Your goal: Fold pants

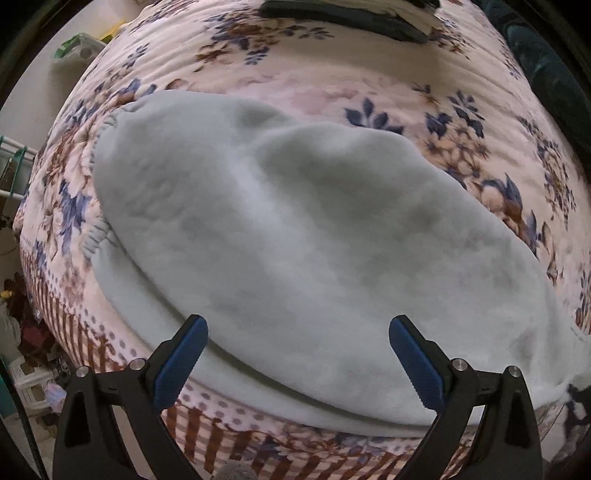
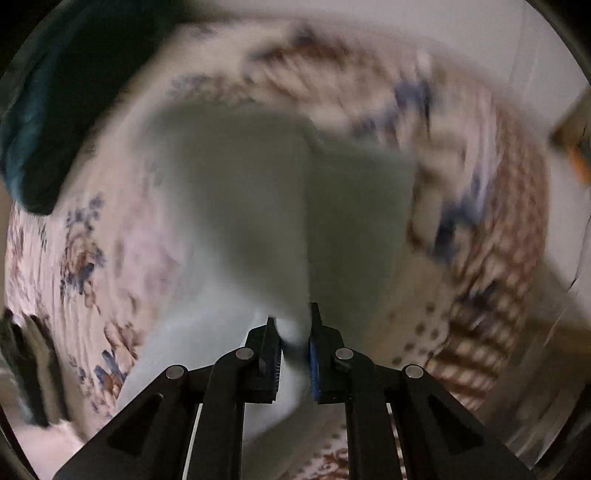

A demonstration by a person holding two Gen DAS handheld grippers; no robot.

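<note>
Pale grey-green fleece pants (image 1: 295, 236) lie folded lengthwise on a floral quilt (image 1: 332, 85), the elastic waistband at the left. My left gripper (image 1: 298, 328) hangs open just above the pants' near edge, nothing between its blue pads. In the blurred right wrist view the pants (image 2: 266, 192) stretch away from my right gripper (image 2: 293, 325), whose jaws stand nearly together with a fold of the pale fabric pinched between the pads.
A dark flat object (image 1: 343, 18) lies at the quilt's far edge. A dark teal cushion (image 2: 55, 110) sits at one end of the bed. The bed's near edge with its striped border (image 1: 221, 435) drops off to a cluttered floor on the left.
</note>
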